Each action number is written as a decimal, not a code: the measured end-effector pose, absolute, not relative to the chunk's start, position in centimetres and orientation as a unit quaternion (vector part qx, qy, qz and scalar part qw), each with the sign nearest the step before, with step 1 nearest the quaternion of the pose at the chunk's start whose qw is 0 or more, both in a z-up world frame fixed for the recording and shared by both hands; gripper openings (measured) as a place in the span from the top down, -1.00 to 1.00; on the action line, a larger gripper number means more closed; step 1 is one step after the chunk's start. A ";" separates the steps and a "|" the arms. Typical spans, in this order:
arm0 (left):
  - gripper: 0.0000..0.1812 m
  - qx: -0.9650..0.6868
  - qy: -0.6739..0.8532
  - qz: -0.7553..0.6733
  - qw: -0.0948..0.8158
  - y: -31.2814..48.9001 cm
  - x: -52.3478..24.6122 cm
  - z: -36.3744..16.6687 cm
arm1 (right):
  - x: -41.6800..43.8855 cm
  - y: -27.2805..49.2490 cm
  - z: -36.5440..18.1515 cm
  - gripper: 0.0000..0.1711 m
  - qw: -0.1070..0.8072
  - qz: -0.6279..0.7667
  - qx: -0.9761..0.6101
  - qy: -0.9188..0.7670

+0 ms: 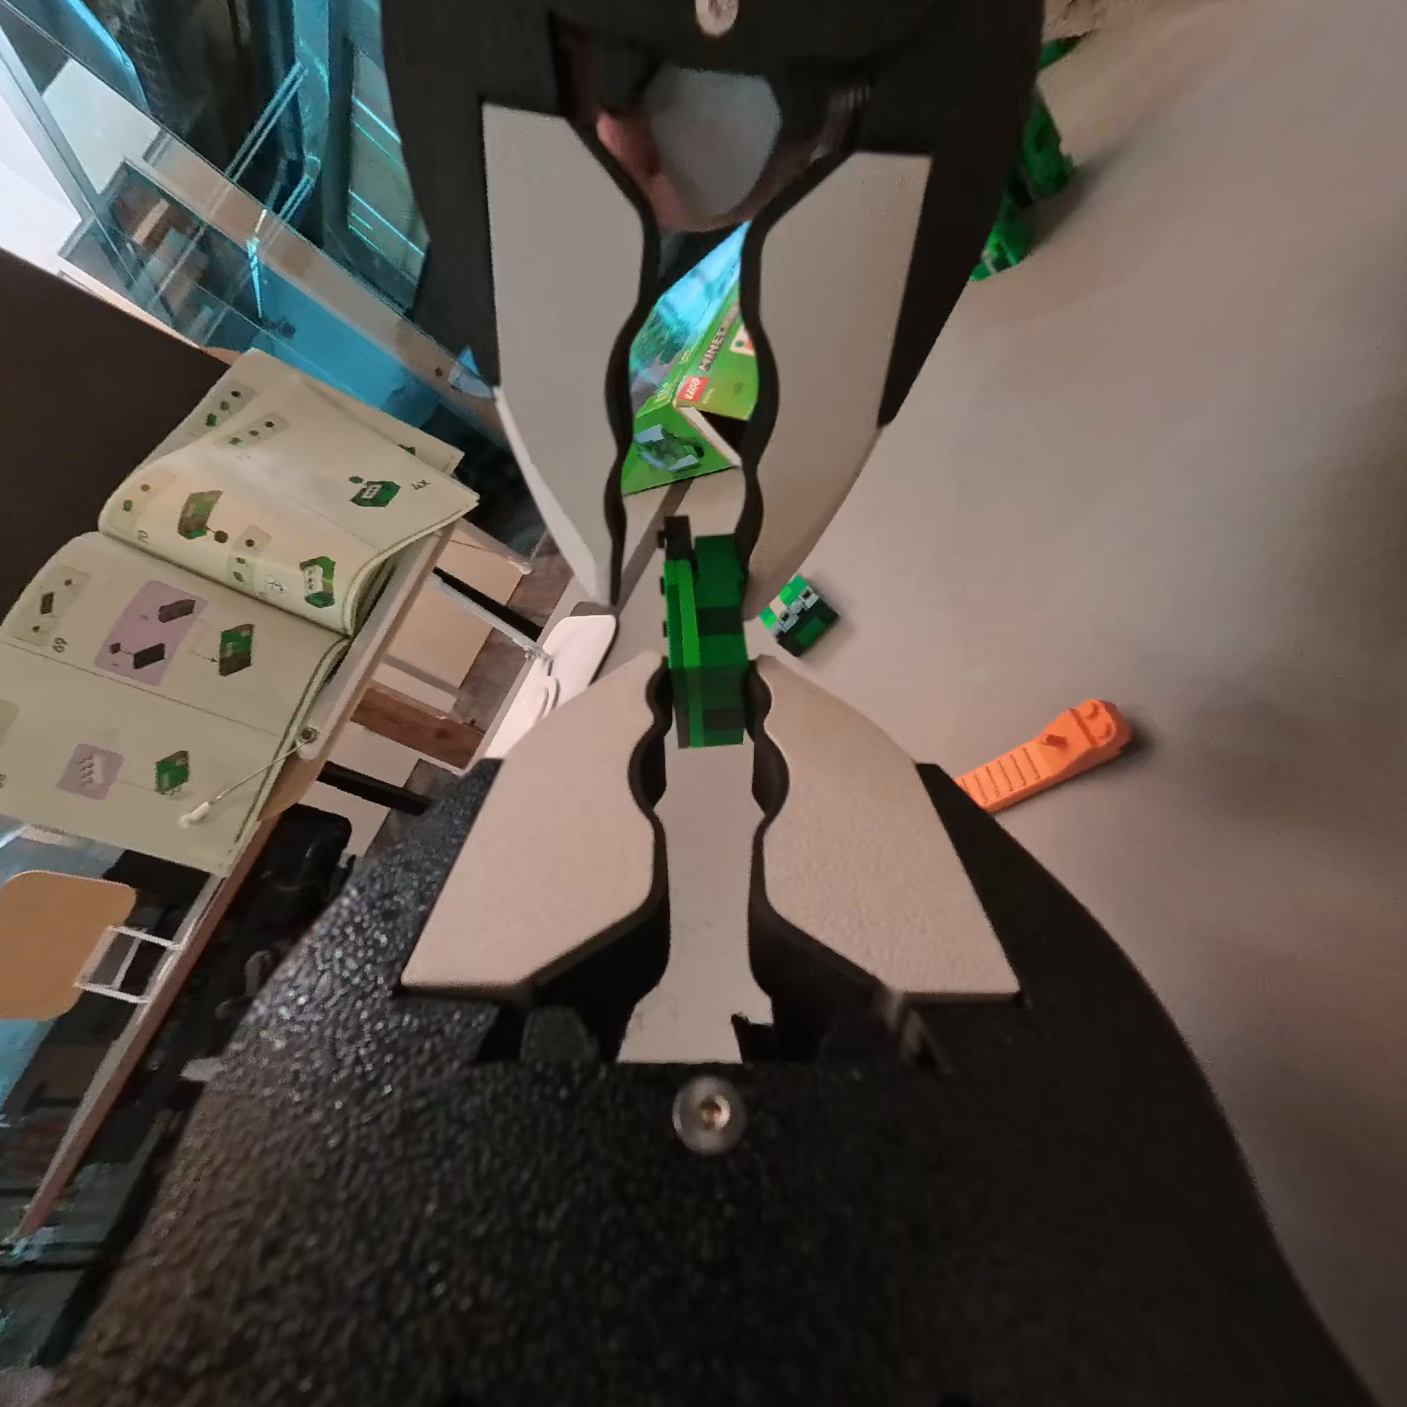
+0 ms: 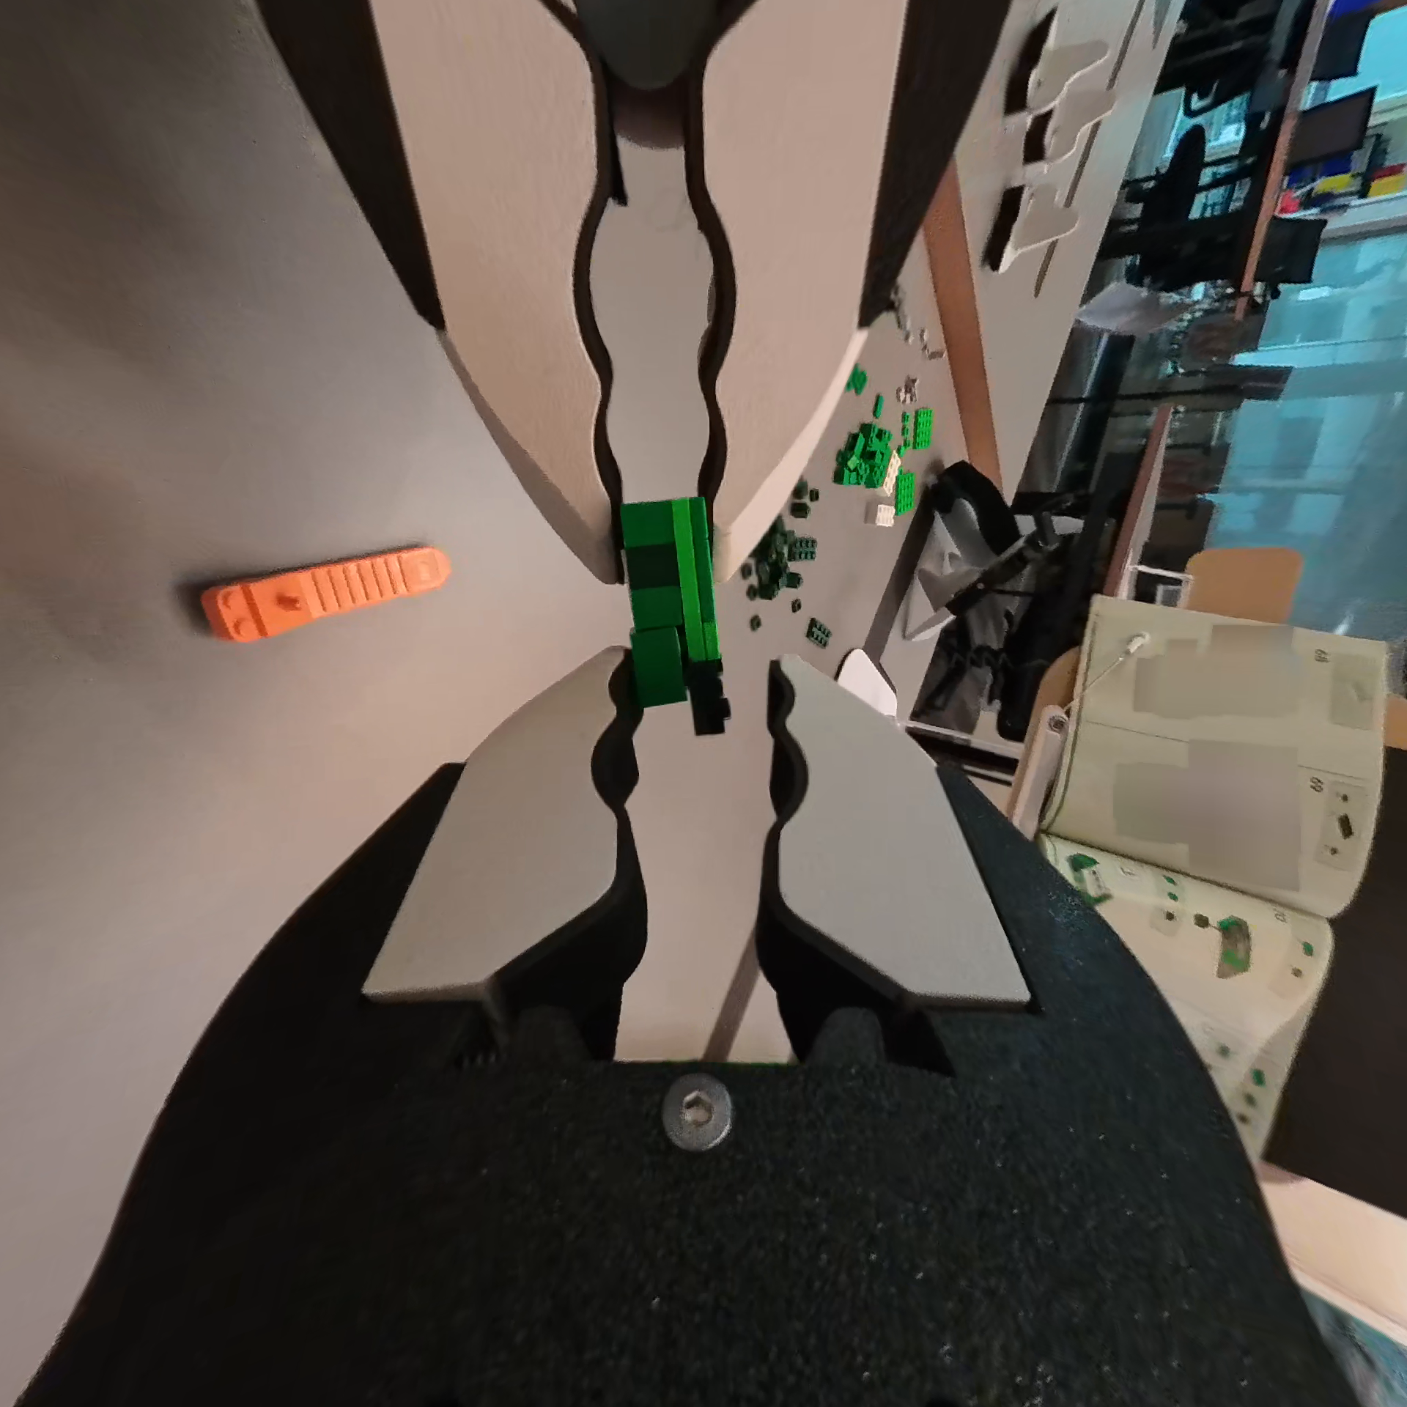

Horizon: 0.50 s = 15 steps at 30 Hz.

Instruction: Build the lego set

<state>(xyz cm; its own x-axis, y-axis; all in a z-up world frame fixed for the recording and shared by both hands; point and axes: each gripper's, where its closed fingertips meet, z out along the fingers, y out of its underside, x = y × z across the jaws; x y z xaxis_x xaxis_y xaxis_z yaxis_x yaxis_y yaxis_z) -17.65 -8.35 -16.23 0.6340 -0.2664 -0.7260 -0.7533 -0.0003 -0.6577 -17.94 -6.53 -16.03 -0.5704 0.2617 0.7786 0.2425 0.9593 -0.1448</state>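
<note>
A green lego assembly (image 1: pixel 704 639), built of light and dark green bricks with a black strip along one side, is held in the air between my two grippers, which face each other. My left gripper (image 1: pixel 708 670) is shut on one end of it. My right gripper (image 2: pixel 697 662) is open around the other end (image 2: pixel 670 609). Its left finger touches the bricks and its right finger stands apart. In the right wrist view the left gripper (image 2: pixel 668 567) pinches the far end.
An orange brick separator (image 1: pixel 1043 754) lies on the grey table (image 1: pixel 1142 457). It also shows in the right wrist view (image 2: pixel 327 590). A small green, black and white build (image 1: pixel 799 613) and the set's box (image 1: pixel 685 396) lie behind. Loose green bricks (image 2: pixel 868 457) are scattered. An open instruction booklet (image 1: pixel 213 579) is propped up beside the table. My two grippers' fingertips are within a few centimetres of each other. From either gripper's tips it is about 11 centimeters to the orange brick separator (image 1: pixel 1043 754). Seen from the right wrist view (image 2: pixel 298 593) as well.
</note>
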 end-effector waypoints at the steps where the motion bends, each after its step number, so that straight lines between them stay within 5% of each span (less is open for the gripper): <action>1: 0.80 -0.679 0.374 0.195 0.601 -8.4 -17.6 -16.2 | -17.8 -6.7 -16.0 0.66 0.439 0.018 -0.142 -0.887; 15: 0.80 -0.691 0.372 0.138 0.604 -8.9 -17.3 -16.6 | -17.0 -7.5 -16.5 0.76 0.417 0.037 -0.135 -0.898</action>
